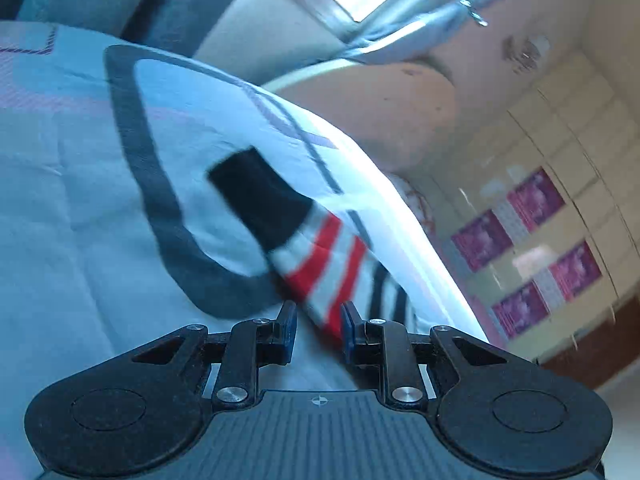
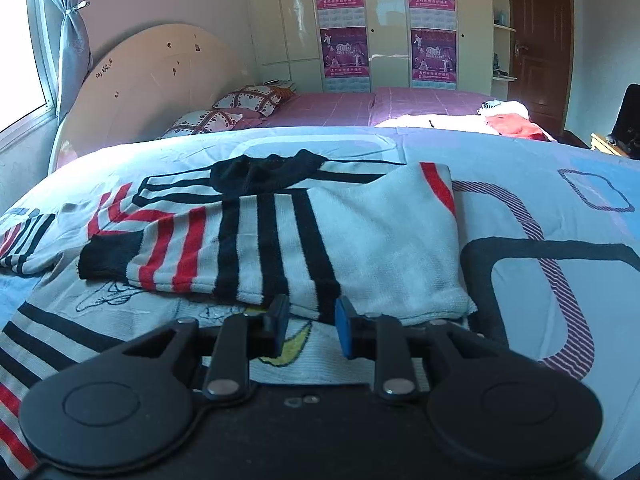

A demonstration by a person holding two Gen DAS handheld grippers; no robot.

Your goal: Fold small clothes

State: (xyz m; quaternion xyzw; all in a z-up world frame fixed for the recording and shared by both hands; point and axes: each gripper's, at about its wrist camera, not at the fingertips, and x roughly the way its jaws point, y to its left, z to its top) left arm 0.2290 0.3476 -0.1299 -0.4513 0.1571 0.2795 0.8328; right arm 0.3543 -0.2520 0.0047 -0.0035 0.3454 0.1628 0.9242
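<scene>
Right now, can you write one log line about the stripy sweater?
stripy sweater: partly folded on bedspread | left tongs: open, sleeve cuff between | right tongs: open, empty

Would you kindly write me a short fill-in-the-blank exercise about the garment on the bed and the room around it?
1. The striped sweater has red, white and ____ stripes.
2. It lies on a pale blue ____.
3. The posters on the wardrobe are mainly ____.
4. The sleeve's cuff is ____.

Missing words: black; bedspread; purple; black
</scene>
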